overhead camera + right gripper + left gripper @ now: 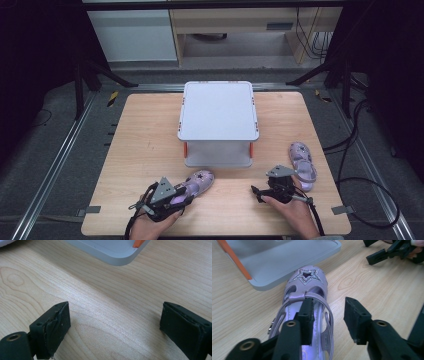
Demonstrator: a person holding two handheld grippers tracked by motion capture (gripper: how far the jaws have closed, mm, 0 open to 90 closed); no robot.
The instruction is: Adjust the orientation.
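A lilac sandal with a glittery star (pixel 197 181) (pixel 308 277) lies on the wooden table, its toe against the base of a white two-tier stand (pixel 218 110). My left gripper (pixel 179 194) (pixel 329 307) is over the sandal's heel end, open: one jaw sits inside the shoe, the other outside, with the side strap loose between them. A matching sandal (pixel 302 157) lies at the right. Just in front of it my right gripper (pixel 262 190) (pixel 113 315) hovers low over bare wood, open and with nothing between its jaws. It also appears in the left gripper view as the right gripper (pixel 377 255).
The stand (pixel 287 260) (pixel 110 250) has orange posts between its tiers and occupies the table's middle back. The table's (pixel 140 150) front edge lies just behind both hands. Black frame legs and cables surround the table on the floor.
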